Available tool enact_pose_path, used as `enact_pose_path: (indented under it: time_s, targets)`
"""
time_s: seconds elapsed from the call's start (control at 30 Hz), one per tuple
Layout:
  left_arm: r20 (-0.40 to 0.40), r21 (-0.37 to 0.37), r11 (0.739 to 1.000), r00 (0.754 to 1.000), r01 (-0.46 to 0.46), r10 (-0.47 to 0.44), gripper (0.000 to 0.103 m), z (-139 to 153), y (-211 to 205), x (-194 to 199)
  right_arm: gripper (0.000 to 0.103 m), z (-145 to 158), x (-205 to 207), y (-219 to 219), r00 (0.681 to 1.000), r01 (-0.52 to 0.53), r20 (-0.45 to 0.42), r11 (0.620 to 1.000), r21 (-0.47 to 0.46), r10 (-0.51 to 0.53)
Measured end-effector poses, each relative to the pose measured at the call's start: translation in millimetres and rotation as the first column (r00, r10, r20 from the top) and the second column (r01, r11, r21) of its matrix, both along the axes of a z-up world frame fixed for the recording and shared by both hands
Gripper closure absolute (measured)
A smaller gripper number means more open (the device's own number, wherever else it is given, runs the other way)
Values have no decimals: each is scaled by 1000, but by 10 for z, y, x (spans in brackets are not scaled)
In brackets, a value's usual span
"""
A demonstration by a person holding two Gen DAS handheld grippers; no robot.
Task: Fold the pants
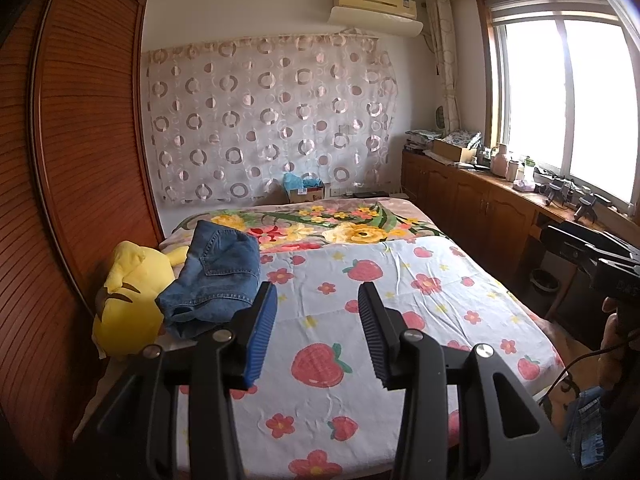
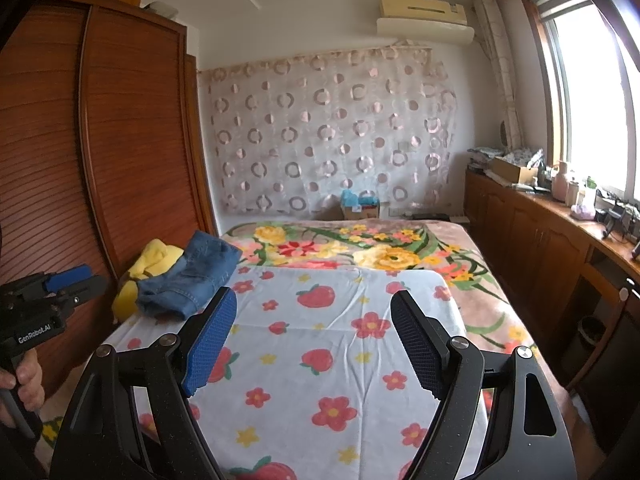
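Observation:
The blue denim pants (image 1: 214,276) lie folded in a bundle at the far left of the bed, leaning on a yellow plush toy (image 1: 124,300). They also show in the right wrist view (image 2: 192,280). My left gripper (image 1: 318,300) is open and empty, held above the strawberry sheet (image 1: 400,320), just right of the pants. My right gripper (image 2: 314,316) is open and empty, above the sheet's middle (image 2: 340,360). The left gripper (image 2: 72,280) also shows at the left edge of the right wrist view. The right gripper's body (image 1: 600,256) shows at the right edge of the left wrist view.
A wooden wardrobe (image 1: 80,160) stands close along the bed's left side. A flowered blanket (image 1: 340,228) covers the far half of the bed. A low wooden cabinet (image 1: 480,200) with clutter runs under the window on the right. A cardboard box (image 1: 306,192) sits behind the bed.

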State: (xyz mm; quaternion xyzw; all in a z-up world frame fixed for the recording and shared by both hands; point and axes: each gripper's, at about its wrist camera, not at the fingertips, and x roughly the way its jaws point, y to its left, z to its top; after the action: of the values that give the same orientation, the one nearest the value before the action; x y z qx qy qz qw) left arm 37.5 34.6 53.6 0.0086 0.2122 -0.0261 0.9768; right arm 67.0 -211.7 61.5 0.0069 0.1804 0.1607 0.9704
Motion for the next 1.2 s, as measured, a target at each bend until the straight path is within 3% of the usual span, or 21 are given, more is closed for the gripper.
enact_pose_path:
  time_s: [1.2]
  targets:
    - [2, -6, 1000, 1000, -1, 1, 59, -28, 19, -21, 22, -96, 51, 142, 1000, 8, 0, 1000, 0, -8]
